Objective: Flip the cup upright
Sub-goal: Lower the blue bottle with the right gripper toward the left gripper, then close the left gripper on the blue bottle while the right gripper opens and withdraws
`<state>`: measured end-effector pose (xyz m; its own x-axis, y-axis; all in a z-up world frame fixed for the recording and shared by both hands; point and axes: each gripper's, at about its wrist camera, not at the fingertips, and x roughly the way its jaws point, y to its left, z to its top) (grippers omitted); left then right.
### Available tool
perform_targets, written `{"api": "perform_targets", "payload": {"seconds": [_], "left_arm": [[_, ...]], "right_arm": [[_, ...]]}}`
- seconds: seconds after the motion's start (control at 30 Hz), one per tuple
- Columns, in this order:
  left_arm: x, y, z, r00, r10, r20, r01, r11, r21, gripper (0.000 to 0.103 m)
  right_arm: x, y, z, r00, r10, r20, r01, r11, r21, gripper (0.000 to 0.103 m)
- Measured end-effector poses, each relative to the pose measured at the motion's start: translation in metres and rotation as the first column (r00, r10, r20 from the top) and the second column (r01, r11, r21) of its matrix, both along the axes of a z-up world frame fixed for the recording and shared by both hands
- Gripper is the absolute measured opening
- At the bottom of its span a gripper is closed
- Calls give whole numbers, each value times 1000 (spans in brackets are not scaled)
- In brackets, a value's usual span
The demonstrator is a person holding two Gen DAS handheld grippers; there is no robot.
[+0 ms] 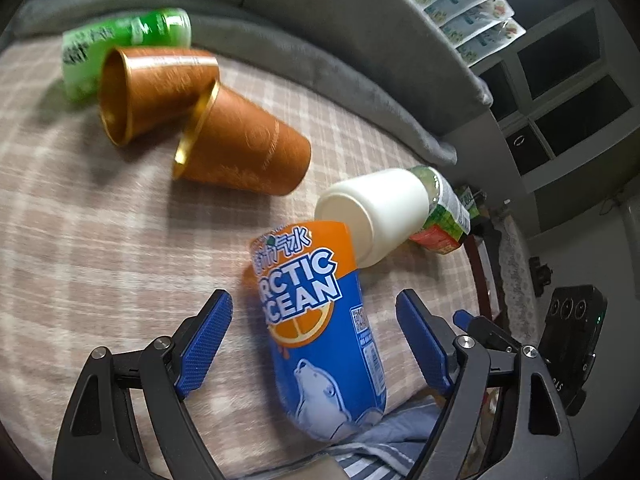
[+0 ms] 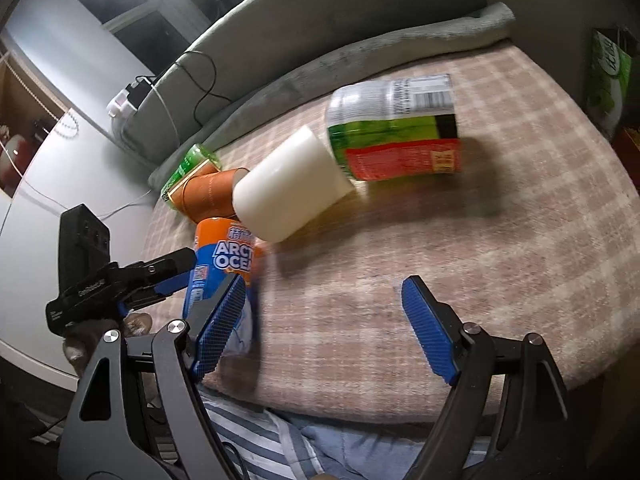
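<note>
Two copper-orange cups with gold rims lie on their sides on the checked cloth: one (image 1: 152,92) at the back left with its mouth toward me, the other (image 1: 248,148) just right of it. A white cup (image 1: 372,212) also lies on its side; it shows in the right wrist view (image 2: 288,188). My left gripper (image 1: 316,340) is open, its blue pads on either side of a blue and orange Arctic Ocean bottle (image 1: 324,332), not touching it. My right gripper (image 2: 324,320) is open and empty above the cloth. The left gripper (image 2: 168,276) shows there beside the bottle (image 2: 224,264).
A green can (image 1: 120,44) lies behind the copper cups. A bottle with a green and red label (image 2: 396,132) lies beside the white cup. A grey cushion (image 1: 320,60) borders the far edge. The table edge (image 2: 360,408) is near me, with striped fabric below.
</note>
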<state>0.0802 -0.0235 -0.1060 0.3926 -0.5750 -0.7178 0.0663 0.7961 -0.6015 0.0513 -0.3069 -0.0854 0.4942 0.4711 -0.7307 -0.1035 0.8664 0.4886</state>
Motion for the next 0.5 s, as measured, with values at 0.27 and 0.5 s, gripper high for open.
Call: {"api": "perform_targets", "payload": {"seconds": [0.27,0.5], "left_arm": [[9,-4,-13,999,-13,-47,13,1000,12,79],[12,-8,-18,997,-37,-67,38,999,10,68]], "right_arm": [[0,-4,-2,1000,-3,-1,3,1000,5,83],[2,-2,-3,1000,-7,-5,7,1000,5,83]]}}
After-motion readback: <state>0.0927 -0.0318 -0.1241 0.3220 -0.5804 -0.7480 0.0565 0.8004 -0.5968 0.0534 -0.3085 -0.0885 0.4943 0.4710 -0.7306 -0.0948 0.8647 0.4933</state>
